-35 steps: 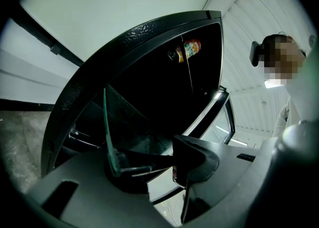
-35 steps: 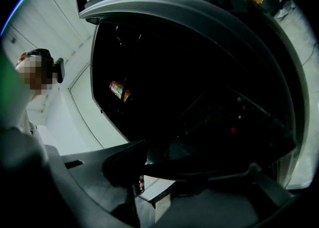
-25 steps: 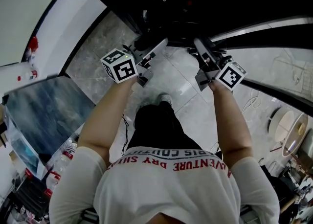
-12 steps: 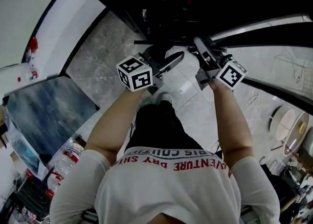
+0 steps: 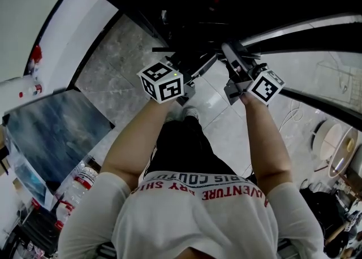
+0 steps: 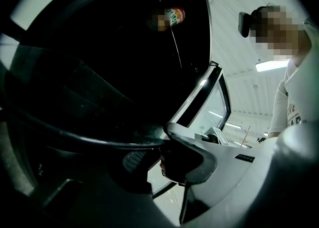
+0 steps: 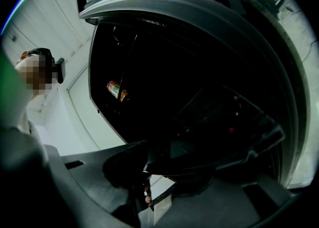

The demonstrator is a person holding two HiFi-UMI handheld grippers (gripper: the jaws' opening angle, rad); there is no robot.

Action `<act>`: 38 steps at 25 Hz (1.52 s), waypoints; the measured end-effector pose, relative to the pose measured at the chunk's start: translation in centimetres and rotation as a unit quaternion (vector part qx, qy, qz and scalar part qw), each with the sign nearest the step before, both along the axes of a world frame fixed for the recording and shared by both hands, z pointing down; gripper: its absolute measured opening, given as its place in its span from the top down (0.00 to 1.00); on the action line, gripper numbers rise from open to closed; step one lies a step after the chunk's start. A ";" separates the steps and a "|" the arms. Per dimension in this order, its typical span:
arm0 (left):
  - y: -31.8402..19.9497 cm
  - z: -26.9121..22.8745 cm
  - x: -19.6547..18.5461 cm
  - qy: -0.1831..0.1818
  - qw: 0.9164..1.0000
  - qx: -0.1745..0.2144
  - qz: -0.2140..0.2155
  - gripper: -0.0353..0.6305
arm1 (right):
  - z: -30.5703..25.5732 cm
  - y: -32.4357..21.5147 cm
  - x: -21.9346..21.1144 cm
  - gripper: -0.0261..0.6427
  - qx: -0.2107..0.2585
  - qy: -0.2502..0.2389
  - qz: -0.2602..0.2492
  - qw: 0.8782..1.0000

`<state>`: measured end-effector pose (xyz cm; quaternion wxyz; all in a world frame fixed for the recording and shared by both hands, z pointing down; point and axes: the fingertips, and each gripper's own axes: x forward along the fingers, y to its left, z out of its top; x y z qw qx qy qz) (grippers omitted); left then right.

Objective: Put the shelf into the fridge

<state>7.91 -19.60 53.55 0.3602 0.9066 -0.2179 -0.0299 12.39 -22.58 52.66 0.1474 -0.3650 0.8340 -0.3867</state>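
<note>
Shelf (image 6: 75, 133) position: held by its near rim in both tools, with the dark panel running ahead of the jaws into the unlit cabinet of the fridge (image 7: 199, 9). Left gripper (image 6: 158, 153): the jaws have just been closing and the rim passes between them. The pads appear pressed onto it, so treat this side as pinching the shelf. Right gripper (image 7: 143, 172): jaws clamped on the same rim, which runs off from them along the panel's front edge. Both tools point away from the person, side by side, at the opening. Ahead of the jaws, a labelled drink container (image 7: 115, 90) lies deeper in the cabinet, well apart from the panel. A glazed door frame (image 6: 212, 100) shows just past the left tool's jaws, on the side away from the panel. Progress, as a judgement: pick-up and carry to the fridge are done, and insertion has begun. Whether the side edges sit on their supports cannot be told in the dark interior. Left to do: push the panel fully home, confirm that it seats, then release both grips.
</note>
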 end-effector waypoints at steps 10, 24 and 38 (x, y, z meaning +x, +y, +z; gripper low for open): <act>-0.3 0.7 0.2 -0.012 1.000 0.000 -0.007 0.75 | 1.4 1.6 0.4 0.72 -0.031 0.034 -0.008 0.999; -1.6 0.9 0.3 -0.016 1.000 -0.003 -0.016 0.75 | 2.0 5.1 1.4 0.71 -0.031 0.087 -0.022 0.995; -4.0 0.8 0.4 -0.019 0.999 0.000 -0.032 0.75 | 1.3 8.1 -1.7 0.90 0.004 0.215 -0.074 0.974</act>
